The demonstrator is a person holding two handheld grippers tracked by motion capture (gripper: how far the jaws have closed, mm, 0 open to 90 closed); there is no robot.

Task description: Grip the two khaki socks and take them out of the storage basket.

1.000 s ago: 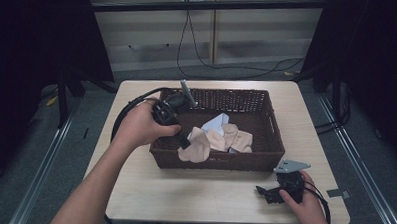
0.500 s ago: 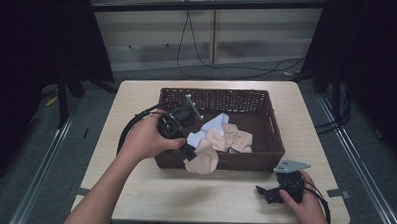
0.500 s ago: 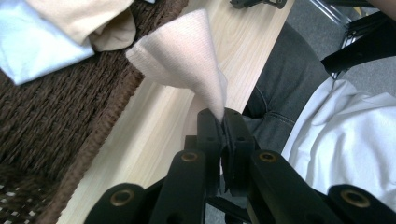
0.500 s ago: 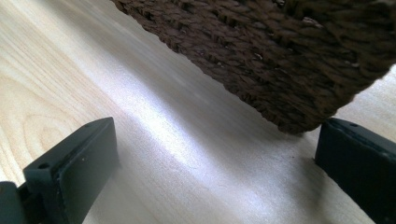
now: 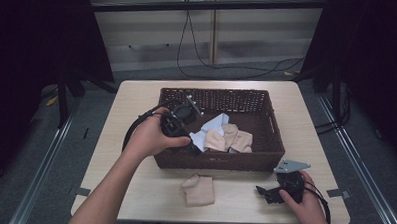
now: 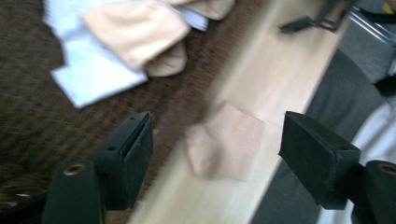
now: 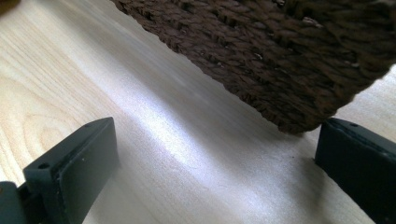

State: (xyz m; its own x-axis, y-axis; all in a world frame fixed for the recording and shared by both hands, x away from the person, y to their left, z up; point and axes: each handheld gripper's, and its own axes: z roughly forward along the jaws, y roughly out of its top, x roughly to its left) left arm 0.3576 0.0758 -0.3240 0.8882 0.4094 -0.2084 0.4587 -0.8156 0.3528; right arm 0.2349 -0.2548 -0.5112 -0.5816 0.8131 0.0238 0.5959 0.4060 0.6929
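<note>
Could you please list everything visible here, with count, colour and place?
Table: one, light wood, centre.
Wicker basket: one, dark brown, on the table.
Beige cloths in basket: about two, bunched at its front middle.
Light blue cloth: one, in the basket, partly under the beige ones.
Beige cloth on table: one, lying before the basket's front wall.
Cables: black, on the floor beyond.
Left gripper: black, open, over the basket's left front.
Right gripper: black, open, resting on the table front right.
</note>
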